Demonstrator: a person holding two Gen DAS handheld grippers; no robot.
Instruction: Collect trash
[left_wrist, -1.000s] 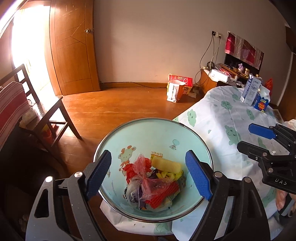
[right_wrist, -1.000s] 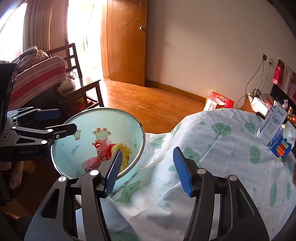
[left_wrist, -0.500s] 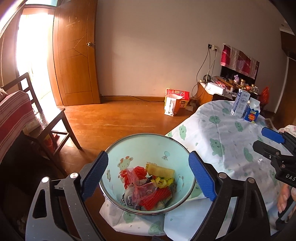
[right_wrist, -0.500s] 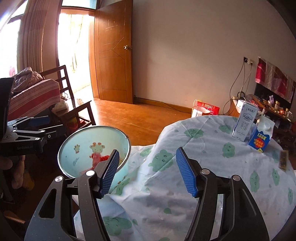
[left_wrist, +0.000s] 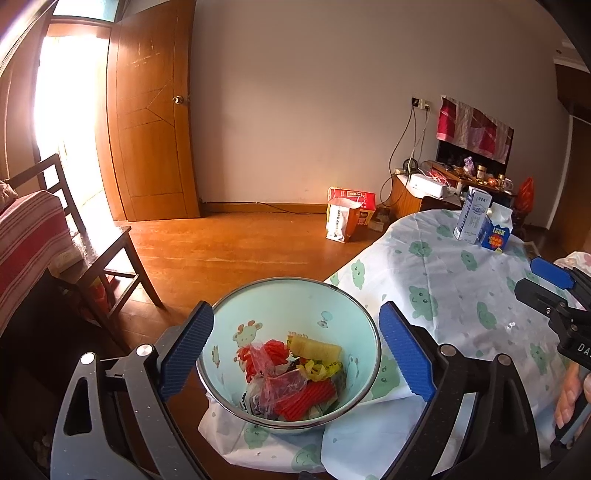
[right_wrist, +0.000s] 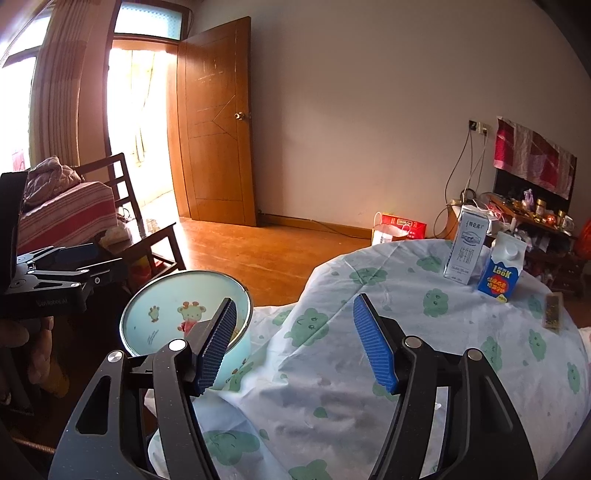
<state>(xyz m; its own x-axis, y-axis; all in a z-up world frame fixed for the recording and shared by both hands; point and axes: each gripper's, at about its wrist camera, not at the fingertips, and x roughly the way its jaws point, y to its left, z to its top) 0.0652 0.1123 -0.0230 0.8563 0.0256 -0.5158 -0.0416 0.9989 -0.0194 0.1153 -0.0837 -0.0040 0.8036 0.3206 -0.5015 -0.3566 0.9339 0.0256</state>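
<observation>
Trash (left_wrist: 291, 376) sits binned; both grippers, left (left_wrist: 295, 350) and right (right_wrist: 293, 343), have pulled back, fingers wide and empty; cartons (right_wrist: 480, 258) at counter's far edge come next

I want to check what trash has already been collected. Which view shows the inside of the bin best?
The left wrist view: it looks down into the bin, showing the red and yellow wrappers at its bottom. In the right wrist view the bin shows mostly its inner wall, partly behind a gripper finger.
</observation>
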